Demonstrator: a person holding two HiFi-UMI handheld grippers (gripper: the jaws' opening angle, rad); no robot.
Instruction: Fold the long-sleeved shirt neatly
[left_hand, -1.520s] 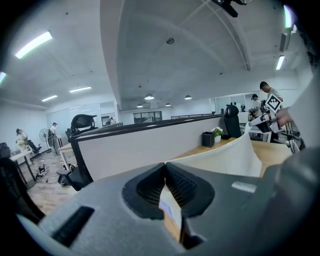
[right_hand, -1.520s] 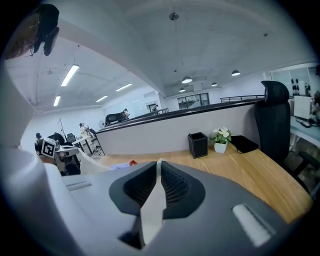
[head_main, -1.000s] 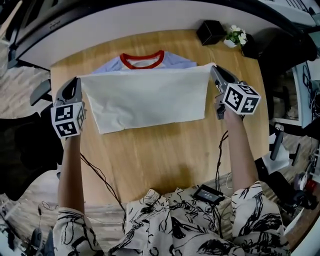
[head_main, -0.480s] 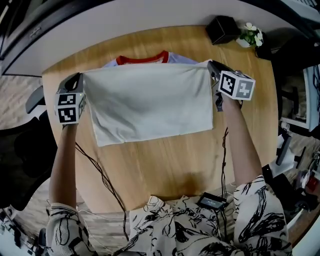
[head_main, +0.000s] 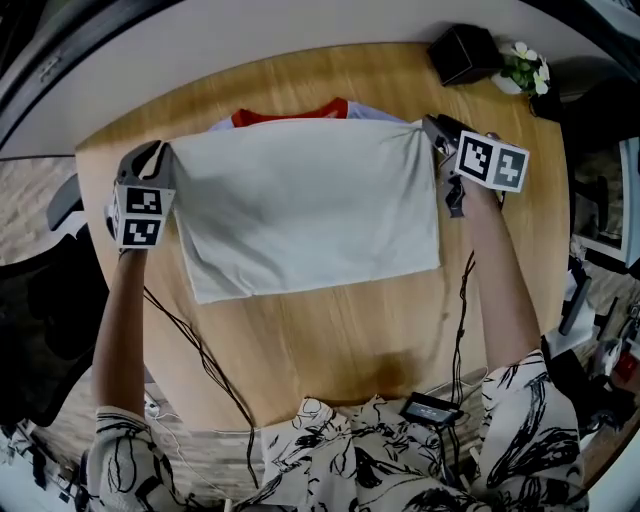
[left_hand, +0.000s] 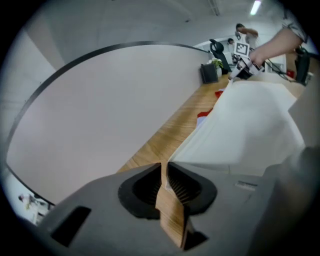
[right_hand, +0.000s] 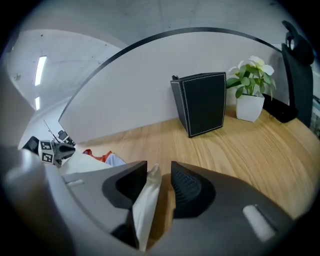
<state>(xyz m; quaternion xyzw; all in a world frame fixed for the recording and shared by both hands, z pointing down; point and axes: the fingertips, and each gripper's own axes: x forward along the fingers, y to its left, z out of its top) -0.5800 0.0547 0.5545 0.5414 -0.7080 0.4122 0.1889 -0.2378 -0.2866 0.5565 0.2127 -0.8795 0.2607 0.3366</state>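
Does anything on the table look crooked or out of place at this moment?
The folded white shirt lies slightly askew on the table: in the head view its lower edge rises toward the right. Nothing looks spilled or damaged.

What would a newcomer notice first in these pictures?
The folded white shirt, red collar showing, fills the middle of the wooden table. The left hand-held gripper and right hand-held gripper sit at its far corners, jaws just opening; cloth lies between the right's jaws, wood shows between the left's. A black box and potted plant stand far right.
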